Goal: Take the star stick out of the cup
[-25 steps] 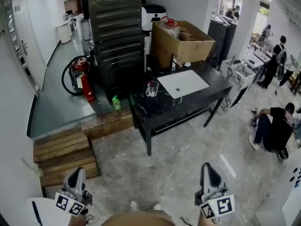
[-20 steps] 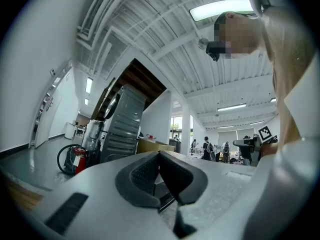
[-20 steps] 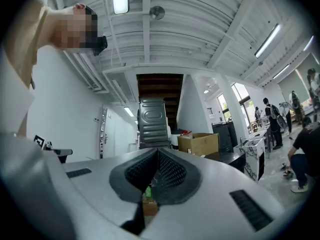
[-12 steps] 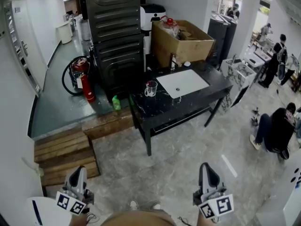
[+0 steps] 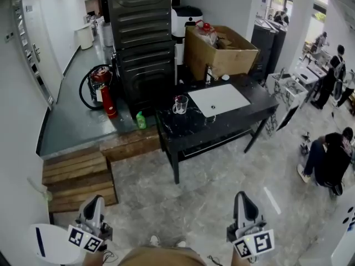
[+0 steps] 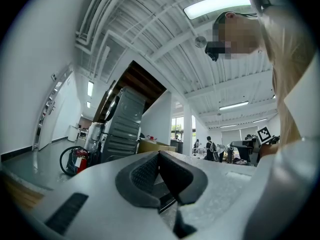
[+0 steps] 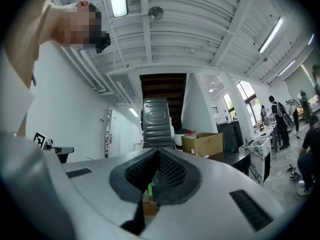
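Note:
A clear glass cup (image 5: 180,104) stands on the left part of a black table (image 5: 233,123) several steps ahead of me. It is too small to make out the star stick in it. My left gripper (image 5: 94,202) and right gripper (image 5: 240,197) are held low, close to my body, far from the table. The left gripper view shows the left gripper (image 6: 159,156) with its pads touching at the tips and nothing between them. The right gripper (image 7: 158,154) likewise has its pads closed together on nothing.
A white sink (image 5: 219,100) is set in the table, with a cardboard box (image 5: 222,51) behind it. A tall dark metal cabinet (image 5: 141,43), a red fire extinguisher (image 5: 108,101) and wooden pallets (image 5: 77,179) stand at left. A person (image 5: 330,159) sits on the floor at right.
The head view has shifted a little, so the table sits slightly lower and further right. Both grippers stay low and shut.

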`<control>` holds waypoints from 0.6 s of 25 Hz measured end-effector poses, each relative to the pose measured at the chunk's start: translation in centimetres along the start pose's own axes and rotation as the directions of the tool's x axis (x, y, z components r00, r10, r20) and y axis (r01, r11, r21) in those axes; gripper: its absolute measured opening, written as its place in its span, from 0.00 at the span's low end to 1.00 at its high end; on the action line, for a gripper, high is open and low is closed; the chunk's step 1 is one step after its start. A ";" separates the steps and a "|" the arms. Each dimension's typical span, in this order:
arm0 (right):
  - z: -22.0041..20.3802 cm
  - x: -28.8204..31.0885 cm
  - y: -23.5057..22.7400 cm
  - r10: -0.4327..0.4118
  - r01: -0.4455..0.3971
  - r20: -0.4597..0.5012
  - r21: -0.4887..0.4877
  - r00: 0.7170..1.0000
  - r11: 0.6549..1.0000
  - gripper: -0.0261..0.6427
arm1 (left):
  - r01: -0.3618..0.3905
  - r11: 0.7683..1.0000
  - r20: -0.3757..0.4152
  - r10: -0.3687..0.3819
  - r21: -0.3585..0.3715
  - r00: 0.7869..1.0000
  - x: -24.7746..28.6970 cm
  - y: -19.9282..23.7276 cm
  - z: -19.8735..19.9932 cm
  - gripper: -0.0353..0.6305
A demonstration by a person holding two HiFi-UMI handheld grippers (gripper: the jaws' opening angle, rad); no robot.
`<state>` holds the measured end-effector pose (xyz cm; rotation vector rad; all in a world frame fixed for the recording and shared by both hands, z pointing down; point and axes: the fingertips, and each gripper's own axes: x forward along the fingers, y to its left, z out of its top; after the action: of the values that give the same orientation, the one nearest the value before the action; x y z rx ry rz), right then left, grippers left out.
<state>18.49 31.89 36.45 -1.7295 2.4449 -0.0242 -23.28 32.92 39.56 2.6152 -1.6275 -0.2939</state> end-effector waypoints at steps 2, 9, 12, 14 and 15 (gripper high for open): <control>-0.3 -0.5 -0.5 0.005 -0.005 -0.007 0.011 1.000 1.000 0.04 | 0.004 1.000 -0.006 -0.004 0.004 1.000 0.1 -1.0 -0.3 0.05; -0.4 -2.1 -2.0 0.017 -0.017 0.015 0.039 1.000 0.999 0.04 | 0.007 1.000 -0.003 -0.007 0.015 1.000 0.1 -4.1 -0.6 0.05; -0.7 -2.6 -2.3 0.022 -0.023 0.018 0.054 1.000 0.998 0.04 | 0.006 1.000 -0.007 -0.006 0.019 1.000 0.1 -4.7 -0.7 0.05; -0.8 -2.8 -2.4 0.027 -0.028 0.016 0.059 1.000 0.998 0.04 | 0.006 1.000 -0.004 -0.006 0.022 1.000 0.1 -5.0 -0.6 0.05; -0.8 -2.8 -2.4 0.029 -0.030 0.016 0.060 0.999 0.998 0.04 | 0.006 1.000 -0.003 -0.006 0.023 1.000 0.2 -5.1 -0.6 0.05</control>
<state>21.58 33.64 37.79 -1.6632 2.4323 -0.0807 -18.59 35.01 39.43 2.6360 -1.6323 -0.2734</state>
